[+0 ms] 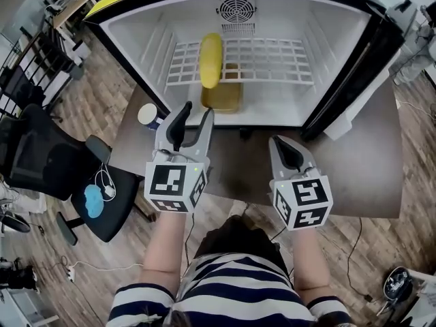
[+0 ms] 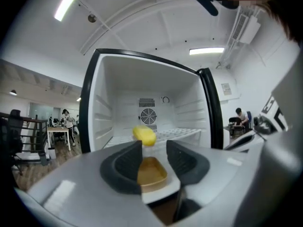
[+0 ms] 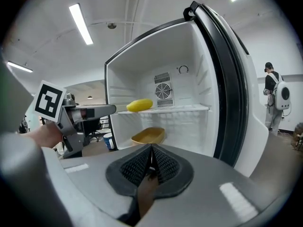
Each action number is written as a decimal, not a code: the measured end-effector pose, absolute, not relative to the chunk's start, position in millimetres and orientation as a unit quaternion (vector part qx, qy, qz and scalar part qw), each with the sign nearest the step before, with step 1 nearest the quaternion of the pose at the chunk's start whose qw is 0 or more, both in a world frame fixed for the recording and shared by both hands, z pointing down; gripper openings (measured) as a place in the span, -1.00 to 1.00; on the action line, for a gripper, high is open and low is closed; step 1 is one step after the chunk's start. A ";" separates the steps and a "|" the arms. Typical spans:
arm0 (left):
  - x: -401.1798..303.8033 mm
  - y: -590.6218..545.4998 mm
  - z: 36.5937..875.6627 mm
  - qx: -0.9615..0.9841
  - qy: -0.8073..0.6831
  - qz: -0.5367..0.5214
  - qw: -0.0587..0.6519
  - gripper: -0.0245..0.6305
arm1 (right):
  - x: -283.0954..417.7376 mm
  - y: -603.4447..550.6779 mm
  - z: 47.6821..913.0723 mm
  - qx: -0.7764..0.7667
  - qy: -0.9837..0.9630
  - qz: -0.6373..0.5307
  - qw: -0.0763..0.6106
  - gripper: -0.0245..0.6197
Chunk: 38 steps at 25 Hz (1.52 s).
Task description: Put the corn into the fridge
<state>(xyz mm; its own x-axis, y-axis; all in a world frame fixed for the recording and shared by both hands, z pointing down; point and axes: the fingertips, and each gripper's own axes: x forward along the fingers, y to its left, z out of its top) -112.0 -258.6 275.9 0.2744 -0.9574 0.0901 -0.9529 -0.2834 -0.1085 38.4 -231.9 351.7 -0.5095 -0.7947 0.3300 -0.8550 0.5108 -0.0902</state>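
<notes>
On the wire shelf (image 1: pixel 272 56) of the open fridge (image 1: pixel 334 39) lies the corn (image 1: pixel 210 60), above a yellow tray (image 1: pixel 221 98); outside, the left gripper (image 1: pixel 197 112) has its jaws spread and empty, the right gripper (image 1: pixel 283 143) its jaws pressed together

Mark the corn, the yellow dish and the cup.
corn (image 1: pixel 210 60), head view, middle of the cob
yellow dish (image 1: pixel 223 99), head view, its bare inside
cup (image 1: pixel 148 114), head view, its white top
</notes>
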 end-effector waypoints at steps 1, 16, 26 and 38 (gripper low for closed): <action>-113.1 -253.0 276.7 -0.798 0.600 -0.063 0.011 -0.93 | 39.0 -230.3 350.9 0.480 -0.860 0.120 0.124 -0.95; -138.3 -189.8 300.1 -0.770 0.634 -0.048 -0.064 -0.93 | 49.5 -207.7 330.9 0.490 -0.858 0.103 0.115 -0.95; -147.9 -169.0 320.6 -0.750 0.651 -0.071 -0.088 -0.93 | 61.9 -201.9 332.3 0.502 -0.852 0.100 0.114 -0.95; -151.8 -162.7 307.4 -0.743 0.662 -0.064 -0.069 -0.93 | 68.7 -200.8 324.9 0.504 -0.852 0.092 0.111 -0.95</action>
